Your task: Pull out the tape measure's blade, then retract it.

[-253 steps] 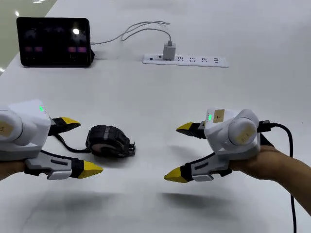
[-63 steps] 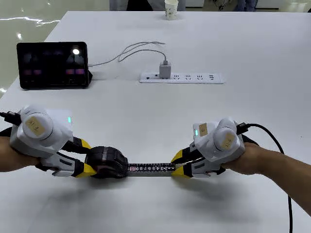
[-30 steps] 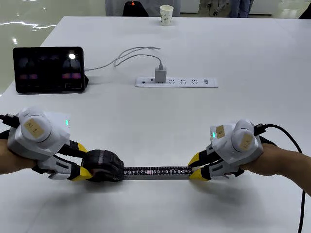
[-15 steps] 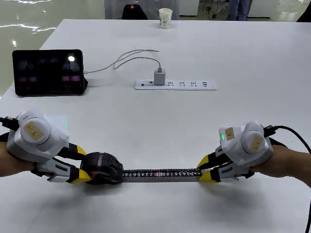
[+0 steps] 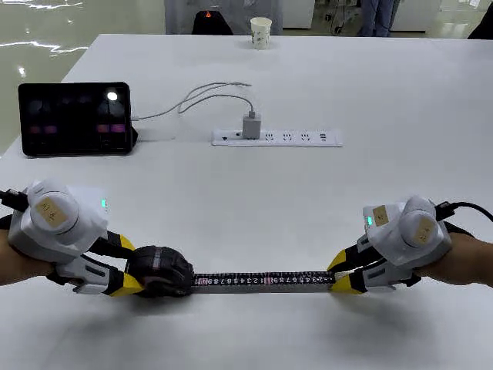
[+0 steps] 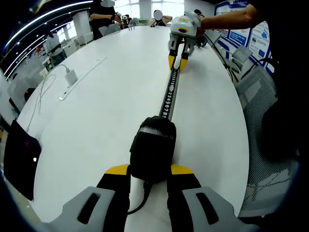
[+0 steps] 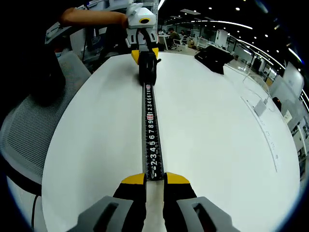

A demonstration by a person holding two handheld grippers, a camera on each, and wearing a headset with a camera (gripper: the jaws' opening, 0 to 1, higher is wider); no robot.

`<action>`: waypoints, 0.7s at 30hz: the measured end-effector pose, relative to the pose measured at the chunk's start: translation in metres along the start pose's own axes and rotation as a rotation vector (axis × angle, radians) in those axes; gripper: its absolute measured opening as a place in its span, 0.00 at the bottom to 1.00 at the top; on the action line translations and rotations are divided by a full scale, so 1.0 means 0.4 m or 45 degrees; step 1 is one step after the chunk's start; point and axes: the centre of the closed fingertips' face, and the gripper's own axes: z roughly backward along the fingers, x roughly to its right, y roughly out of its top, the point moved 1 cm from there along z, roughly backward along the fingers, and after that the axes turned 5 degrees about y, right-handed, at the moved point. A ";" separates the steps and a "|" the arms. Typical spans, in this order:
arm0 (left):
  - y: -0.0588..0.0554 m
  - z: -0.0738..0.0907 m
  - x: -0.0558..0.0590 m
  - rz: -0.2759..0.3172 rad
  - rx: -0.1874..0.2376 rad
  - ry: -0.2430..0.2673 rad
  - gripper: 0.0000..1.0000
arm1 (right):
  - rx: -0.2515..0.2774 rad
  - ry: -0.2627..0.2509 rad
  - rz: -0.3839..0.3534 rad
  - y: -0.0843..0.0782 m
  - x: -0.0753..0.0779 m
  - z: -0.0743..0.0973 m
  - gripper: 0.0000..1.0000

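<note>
White table [image 5: 370, 177], seen from the head view. Far left, towards the back: dark tablet [image 5: 75, 118] propped upright, screen dim with a few small coloured spots.

Near left, at the front: left gripper [image 5: 128, 266] in a hand, yellow-tipped jaws closed most of the way around the tape measure case [image 5: 160, 271], one tip on either side, gripping it. Black case resting on the table just right of the jaws. Same hold in the left gripper view, with the case wedged between both yellow tips.

Mid-table, at the back: white cable [image 5: 192, 99] looping from beside the tablet to a white charger [image 5: 251, 125], plugged into the left end of a white power strip [image 5: 293, 138]. At the far edge, beyond the charger: paper cup [image 5: 261, 32], upright, contents not visible from this angle.

Front centre: blade [image 5: 266, 278] extended flat along the table, dark with light numerals and a red mark, running straight from the case mouth to the right.

Right: right gripper [image 5: 341, 275] in a hand, jaws nearly closed, pinching the blade's free end between the yellow tips. Grippers well apart, blade straight between them.
</note>
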 end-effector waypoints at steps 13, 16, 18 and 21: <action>0.000 -0.001 0.000 -0.001 -0.009 0.001 0.23 | -0.036 -0.012 -0.014 -0.030 0.000 0.018 0.09; 0.001 -0.001 0.001 -0.003 -0.016 0.006 0.23 | -0.049 -0.016 -0.003 -0.028 -0.002 0.016 0.09; 0.001 -0.002 0.000 -0.005 -0.018 0.009 0.24 | -0.052 -0.020 -0.005 -0.027 -0.002 0.015 0.10; 0.002 -0.002 0.000 -0.011 -0.022 0.016 0.24 | -0.060 -0.027 -0.004 -0.028 0.000 0.016 0.10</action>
